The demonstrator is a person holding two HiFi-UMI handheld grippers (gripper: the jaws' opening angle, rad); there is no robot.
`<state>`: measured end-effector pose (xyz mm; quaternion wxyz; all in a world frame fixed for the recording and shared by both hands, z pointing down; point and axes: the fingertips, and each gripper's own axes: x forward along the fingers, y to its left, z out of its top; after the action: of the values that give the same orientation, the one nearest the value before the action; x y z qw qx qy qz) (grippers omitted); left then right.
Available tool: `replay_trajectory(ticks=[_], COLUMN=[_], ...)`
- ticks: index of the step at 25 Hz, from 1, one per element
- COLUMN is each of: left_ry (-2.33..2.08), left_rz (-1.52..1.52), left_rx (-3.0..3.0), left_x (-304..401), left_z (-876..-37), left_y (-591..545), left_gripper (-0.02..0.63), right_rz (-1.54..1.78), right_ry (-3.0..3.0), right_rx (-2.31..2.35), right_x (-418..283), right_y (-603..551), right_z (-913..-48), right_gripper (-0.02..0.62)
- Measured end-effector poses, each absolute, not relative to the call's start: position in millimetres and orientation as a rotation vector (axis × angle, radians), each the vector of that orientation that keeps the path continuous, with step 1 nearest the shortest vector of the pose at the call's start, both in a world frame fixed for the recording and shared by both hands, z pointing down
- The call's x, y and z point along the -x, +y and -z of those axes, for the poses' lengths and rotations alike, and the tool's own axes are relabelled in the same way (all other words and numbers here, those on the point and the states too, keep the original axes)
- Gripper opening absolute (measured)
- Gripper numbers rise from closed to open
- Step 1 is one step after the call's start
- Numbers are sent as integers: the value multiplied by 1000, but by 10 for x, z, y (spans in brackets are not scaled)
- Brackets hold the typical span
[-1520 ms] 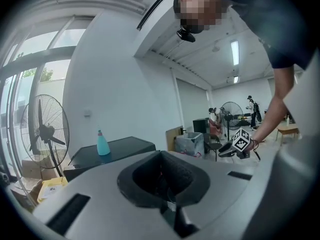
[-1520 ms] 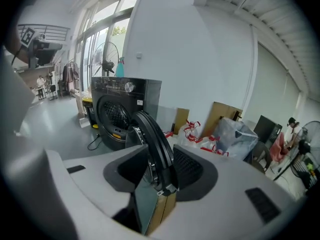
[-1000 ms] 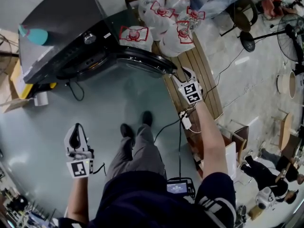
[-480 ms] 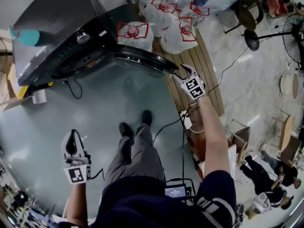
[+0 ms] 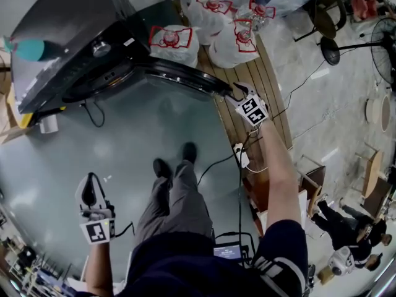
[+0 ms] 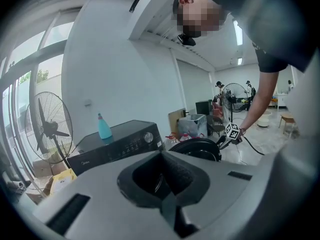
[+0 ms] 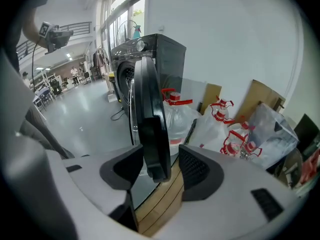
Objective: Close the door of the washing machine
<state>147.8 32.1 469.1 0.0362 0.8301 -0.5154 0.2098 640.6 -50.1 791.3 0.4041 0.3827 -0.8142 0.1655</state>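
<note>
A glossy grey-green floor (image 5: 124, 147) fills the middle of the head view, with the dark washing machine (image 5: 68, 36) standing at its upper left edge and a teal bottle (image 5: 28, 49) on top of it. The door (image 5: 179, 76) is swung wide open, and its round rim arcs out to the right, away from the drum opening. On the door's inner side, between it and the machine's front, the floor is bare apart from a black cable (image 5: 96, 113) hanging near the machine. On the door's outer side, clear water jugs (image 5: 232, 42) with red handles stand just beside it. A strip of wooden slats (image 5: 272, 85) lies beneath its free edge.

The person's right arm is stretched forward and nearly straight, with the right gripper (image 5: 238, 94) tilted downward at the door's free edge. In the right gripper view the door's dark rim (image 7: 150, 114) stands between the two pads. It is close against the left pad and a gap shows at the right one, so the jaws are apart and not clamped. They have just been closing.

The left arm hangs low at the person's side. The left gripper (image 5: 91, 178) is over open floor, well apart from the machine. In the left gripper view its jaws (image 6: 167, 209) meet with nothing between them.
</note>
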Motion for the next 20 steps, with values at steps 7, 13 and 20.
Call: replay_trajectory(ticks=[7,13,20], left_ry=[-1583,-1586,-1600], left_rz=[-676,-702,-735], left_rx=[-2539,-2522,-2504], left_x=[-1490,-1502,-1489], left_z=[-4780,-4859,-4909], left_y=[288,310,336], left_gripper=[25,25,25], right_rz=[-438,-453,-474], right_ry=[-2047,-2040,-2036], right_rx=[-909,-874,-808], right_x=[-6484,-6552,-6572], right_y=[-529,-549,-515], right_z=[-8150,-8320,-8475], right_gripper=[233,190,141])
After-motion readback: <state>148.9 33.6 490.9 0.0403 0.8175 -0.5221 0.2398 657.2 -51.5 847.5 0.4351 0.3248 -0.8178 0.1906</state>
